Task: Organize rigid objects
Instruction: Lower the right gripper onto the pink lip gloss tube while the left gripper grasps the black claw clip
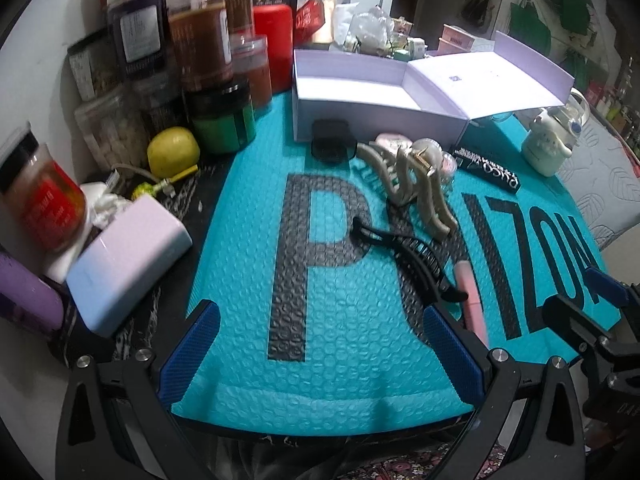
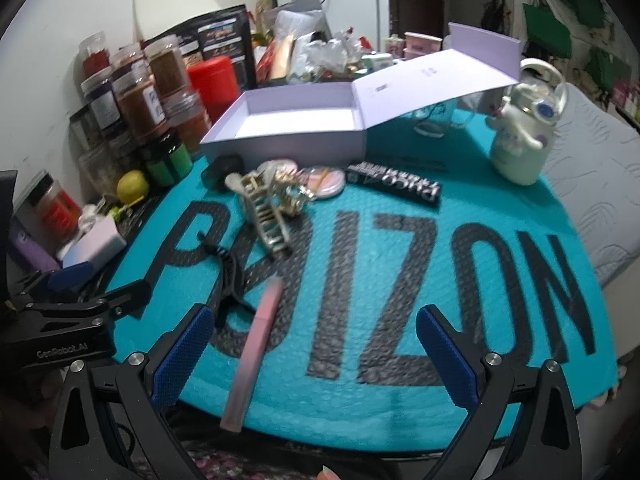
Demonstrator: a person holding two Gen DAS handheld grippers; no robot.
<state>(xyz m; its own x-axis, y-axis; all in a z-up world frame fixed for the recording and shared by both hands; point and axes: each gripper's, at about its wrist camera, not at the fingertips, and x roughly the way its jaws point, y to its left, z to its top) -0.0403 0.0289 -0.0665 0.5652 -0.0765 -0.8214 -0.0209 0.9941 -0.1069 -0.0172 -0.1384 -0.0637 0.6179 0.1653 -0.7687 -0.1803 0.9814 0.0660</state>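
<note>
Right hand-held gripper (image 2: pixel 316 352): jaws spread wide, holding nothing. Pink nail file (image 2: pixel 254 354): flat on teal mailer (image 2: pixel 400 216), just left of centre between the jaws, long axis running away toward the open lavender box (image 2: pixel 288 144). Left hand-held gripper (image 1: pixel 320 354): equally wide, unloaded, farther off.

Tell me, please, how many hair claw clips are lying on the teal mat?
2. The beige clip lies mid-mat, before the open box; the black clip lies nearer the grippers, beside the pink stick. The clutter behind the beige one may hide more.
</note>
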